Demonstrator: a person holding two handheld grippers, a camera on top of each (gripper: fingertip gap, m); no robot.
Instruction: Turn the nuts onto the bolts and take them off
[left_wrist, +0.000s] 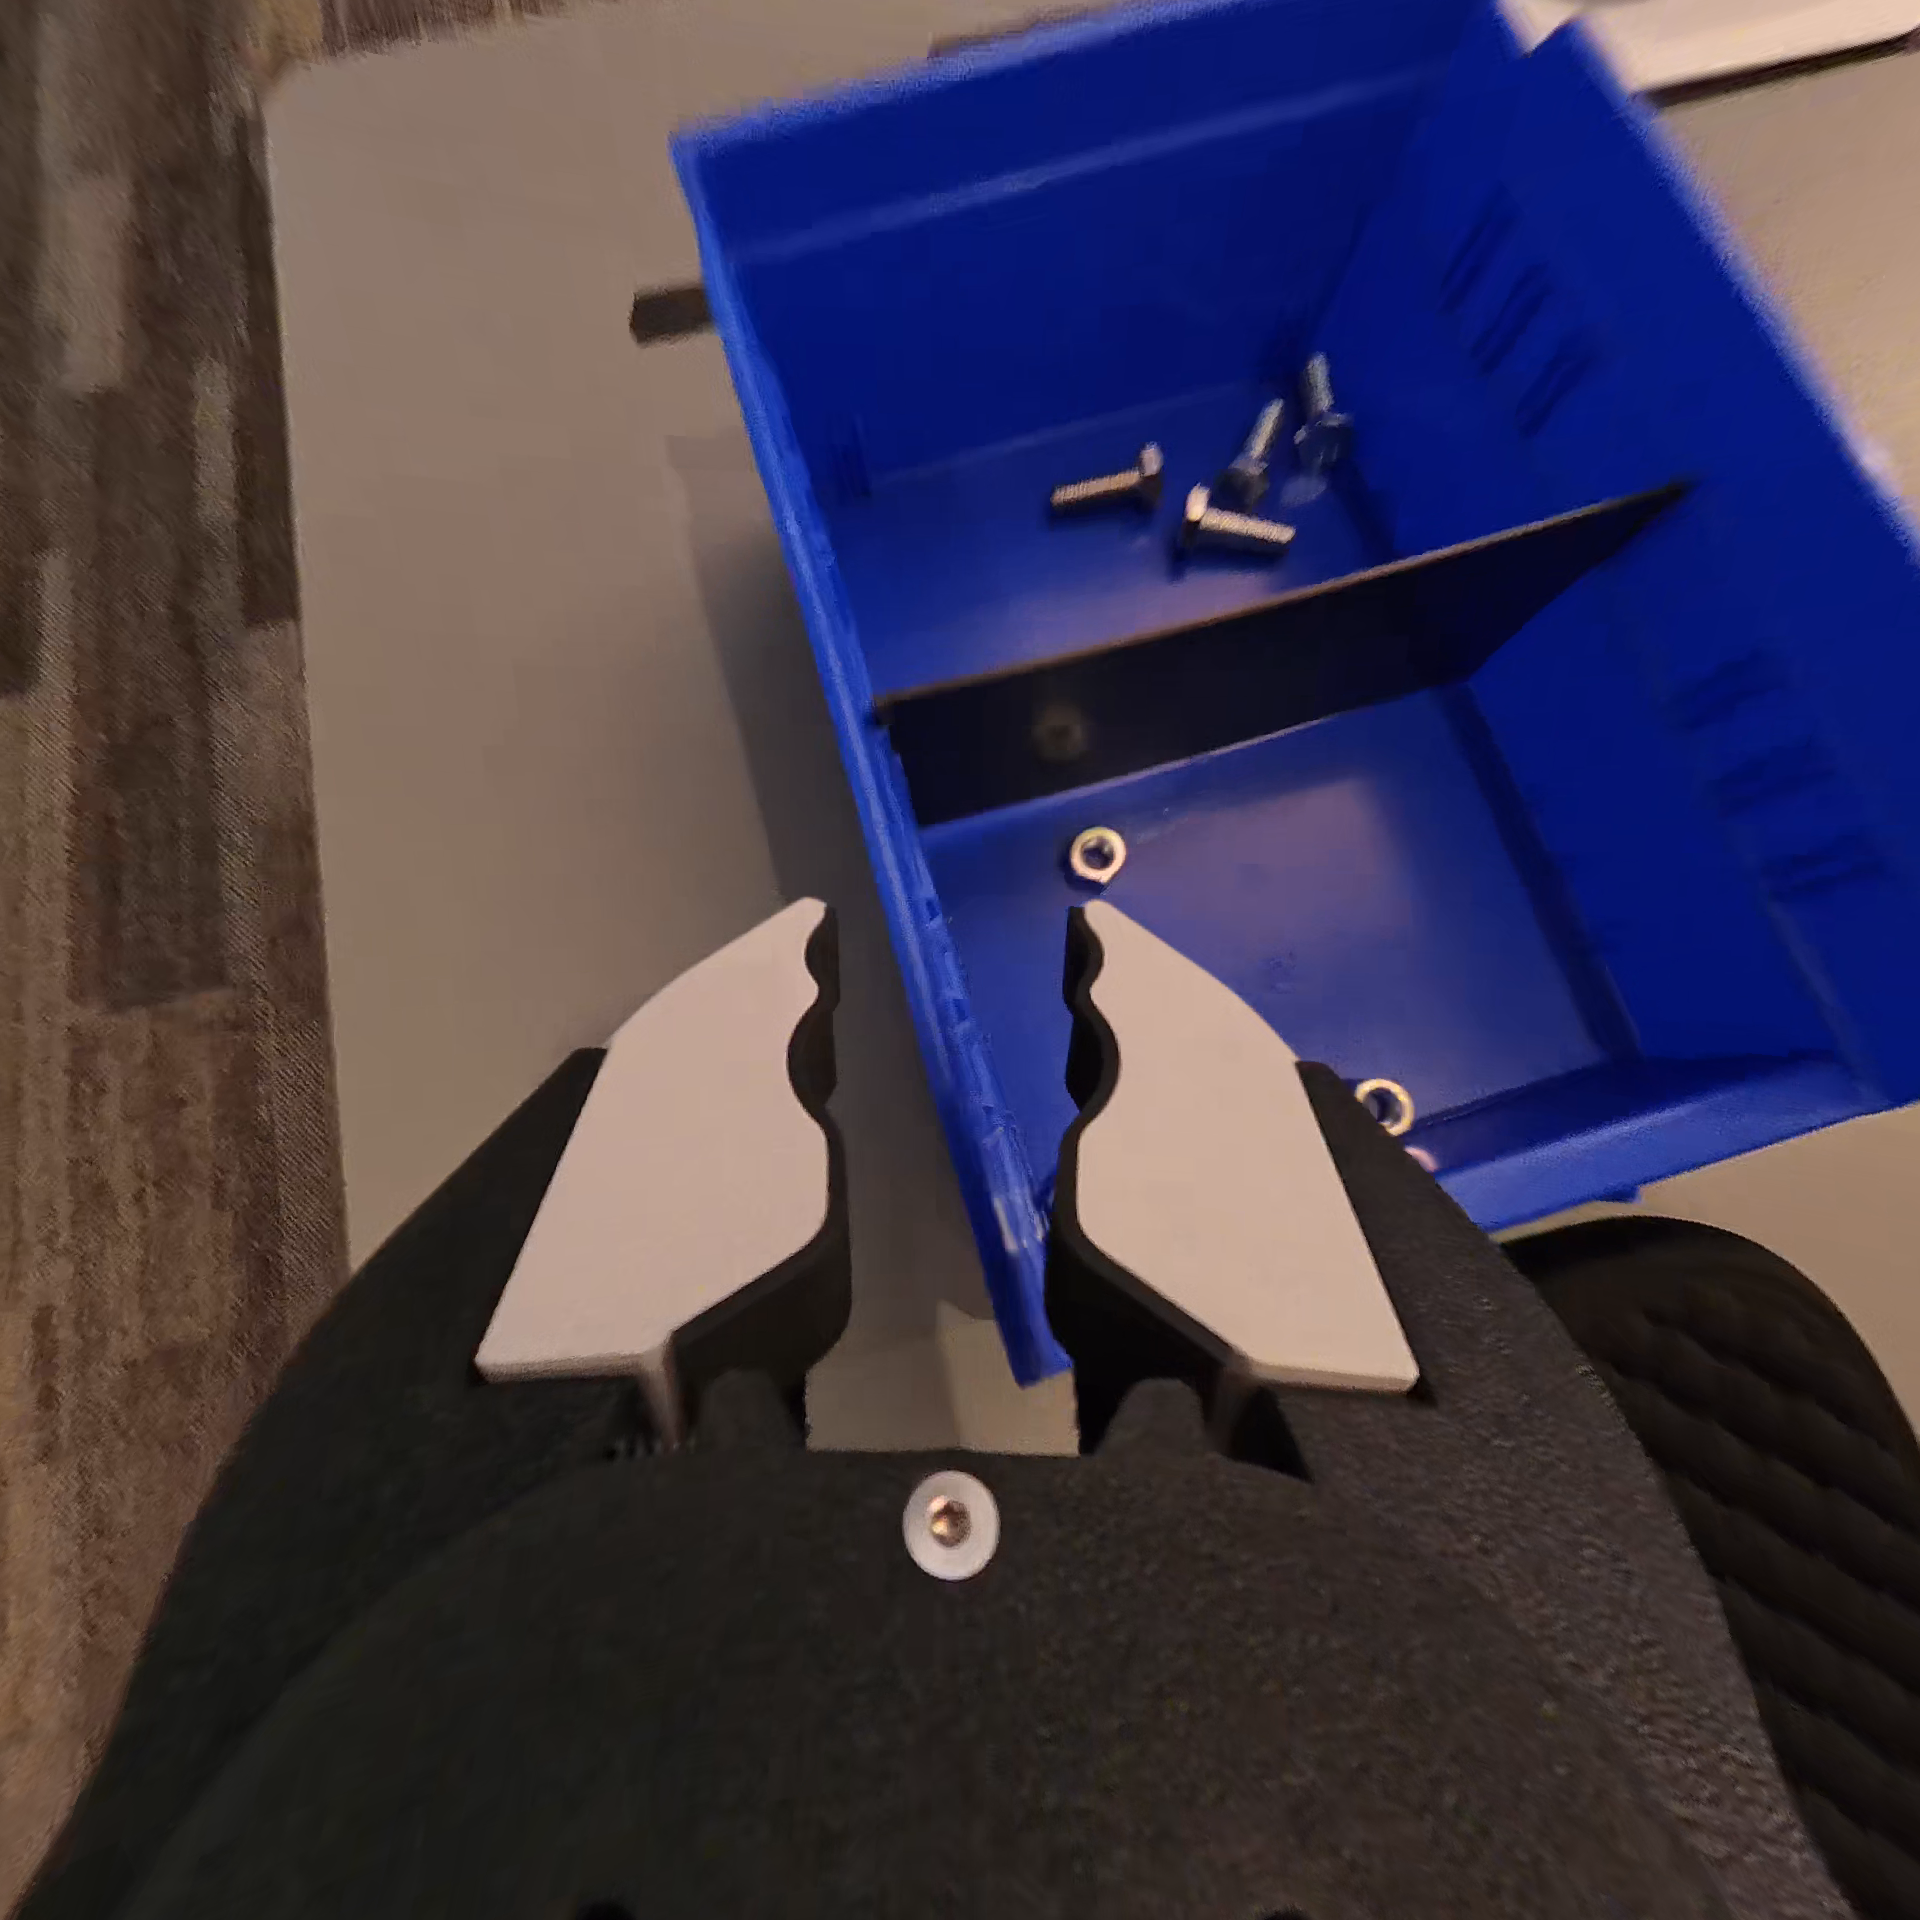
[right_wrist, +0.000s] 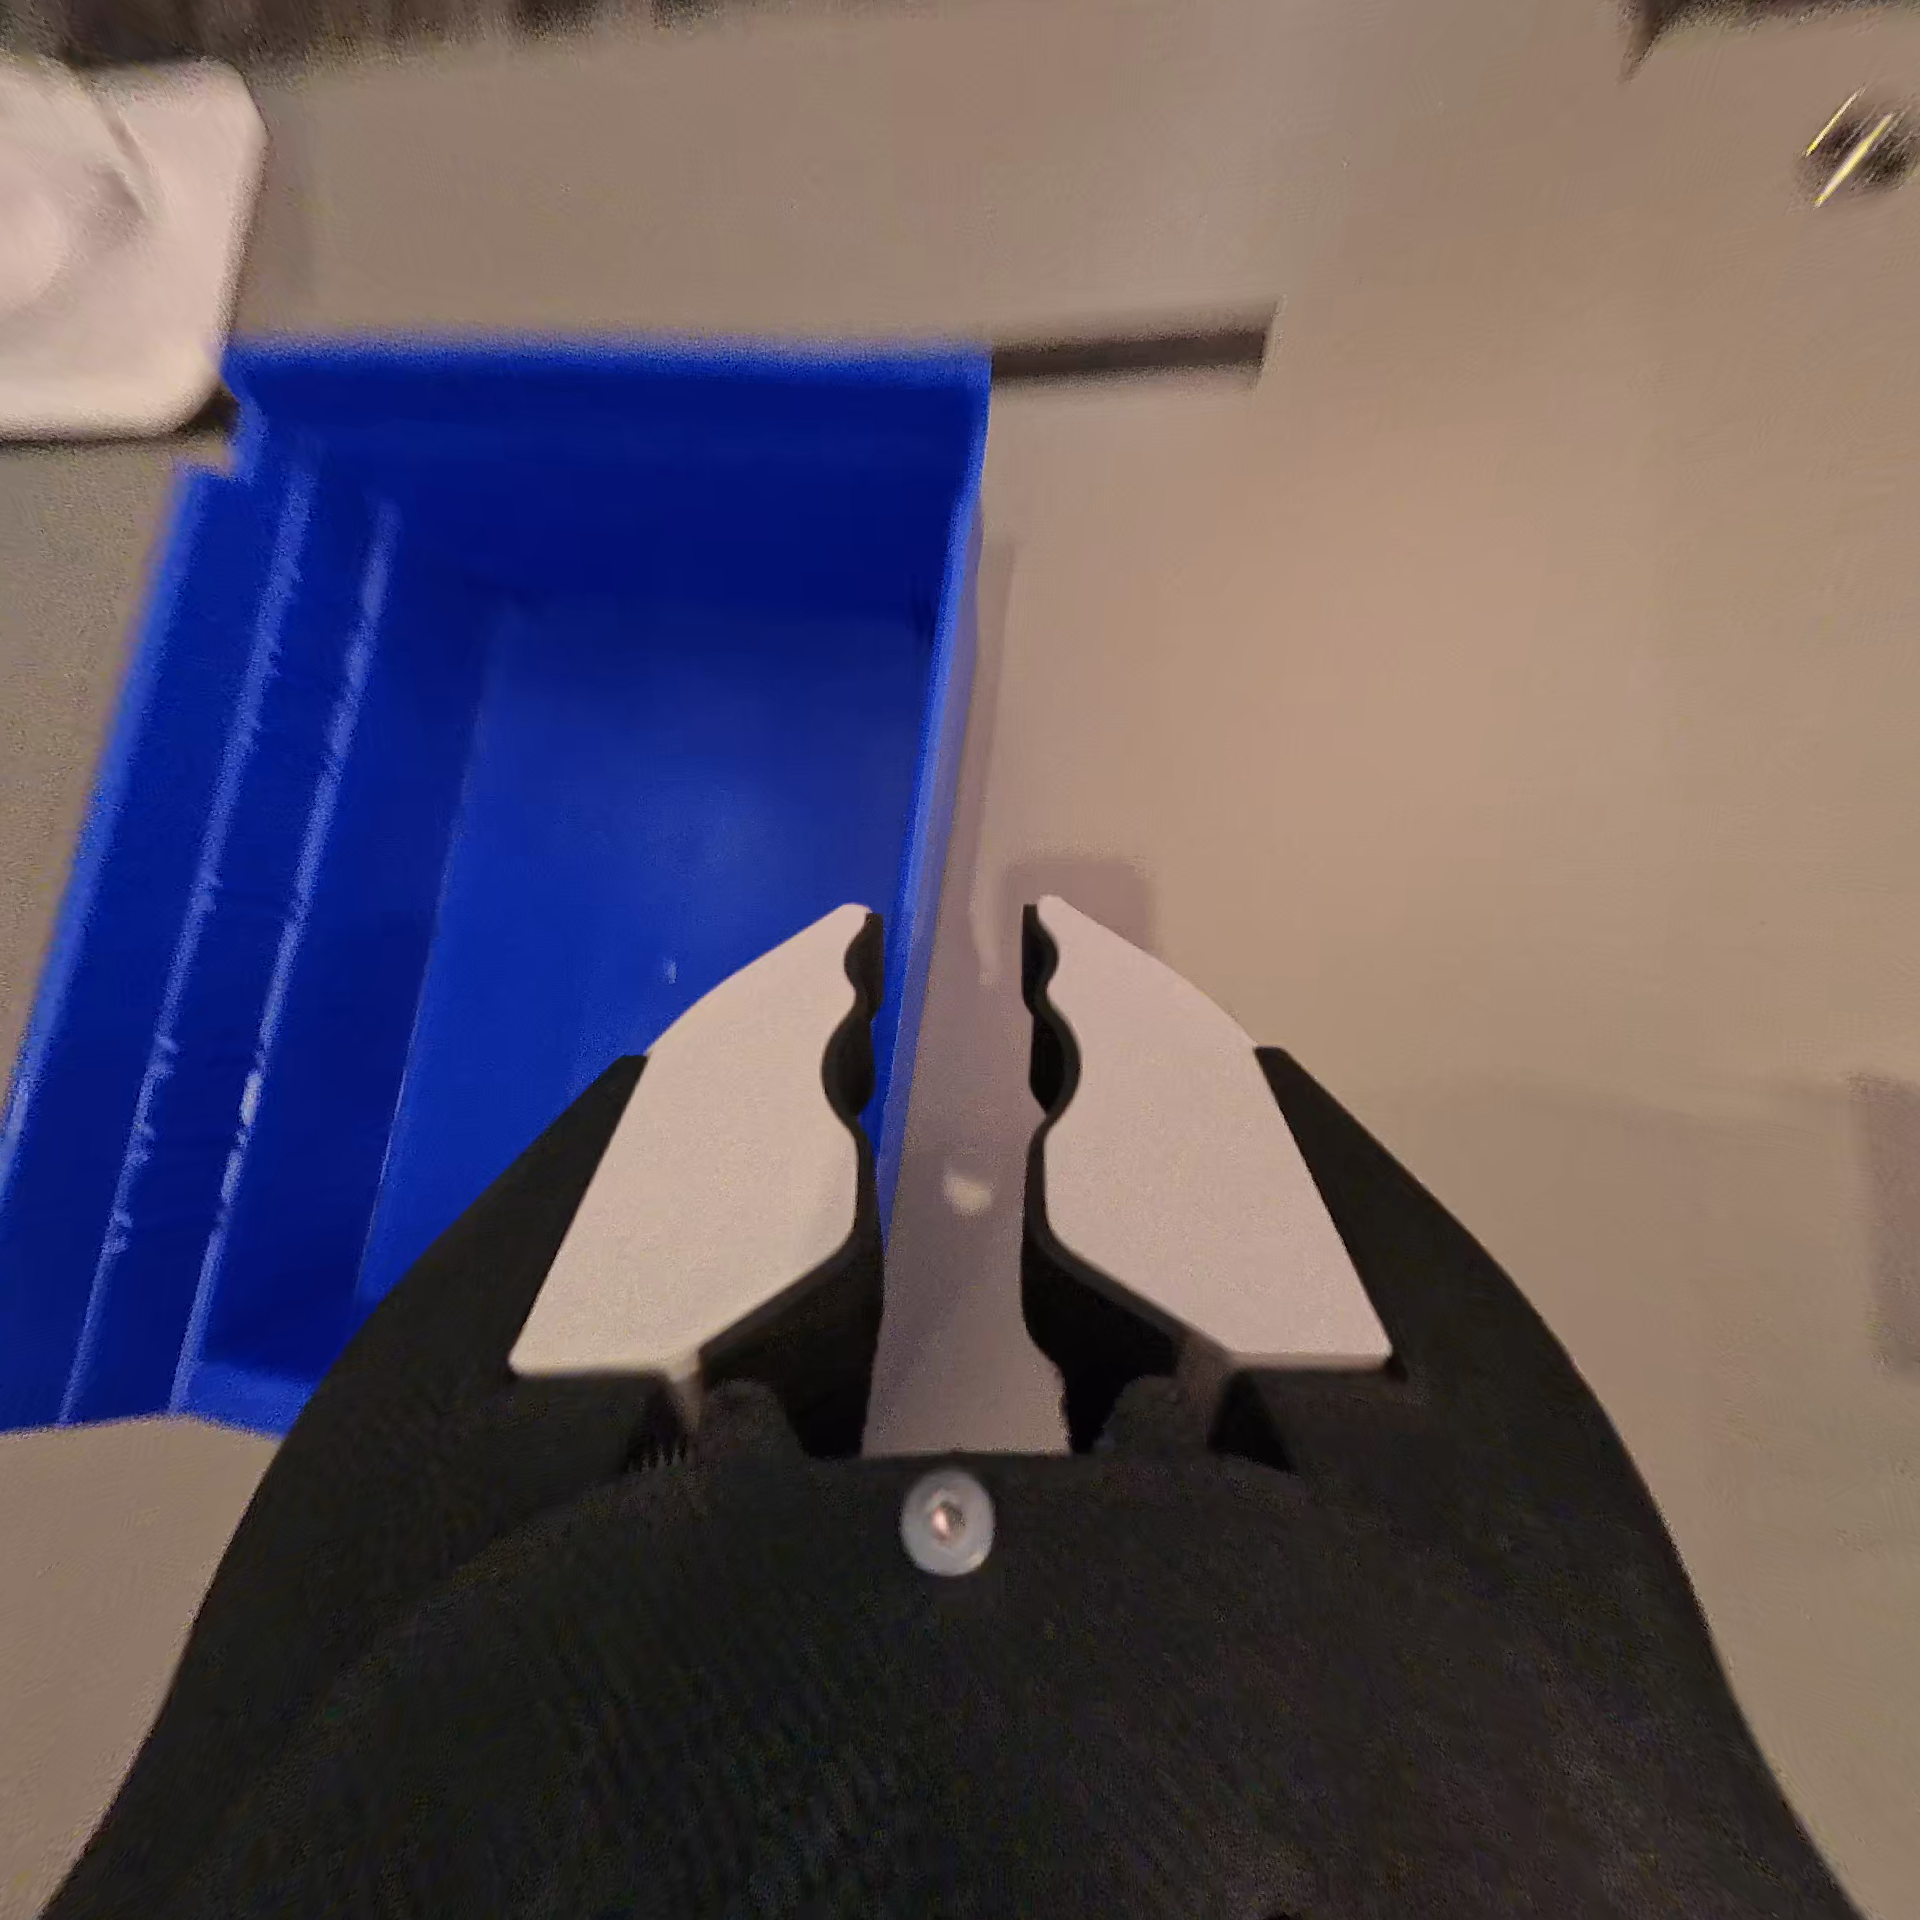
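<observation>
Both pairs of jaws stand apart with nothing between them. The left gripper (left_wrist: 948, 914) hangs over the near left corner of a blue bin (left_wrist: 1714, 343), its fingers straddling the bin's left wall: one fingertip sits outside over the grey table (left_wrist: 499, 623), the other inside over the near compartment. The right gripper (right_wrist: 951, 914) hovers at the right wall of a second blue bin (right_wrist: 312, 831), its left finger (right_wrist: 727, 1143) over the bin's inside and its right finger over the table (right_wrist: 1455, 727); that view is badly blurred.

In the left wrist view, four bolts (left_wrist: 1205, 478) lie loose on the floor of the far compartment, gathered toward its right side, heads and threaded shanks pointing different ways. A dark divider (left_wrist: 1247, 665) runs across the bin and shuts them off from the near compartment. There a nut (left_wrist: 1096, 855) lies flat just near of the divider, close to the left wall and just beyond the left gripper's inner fingertip. A second nut (left_wrist: 1382, 1099) rests farther right near the bin's near wall, partly hidden by the gripper body.

The bin under the right gripper shows only a bare blue floor and ribbed left wall. Far left of it sits a pale blurred object (right_wrist: 104, 249). Patterned carpet (left_wrist: 125, 727) lies left of the table.
</observation>
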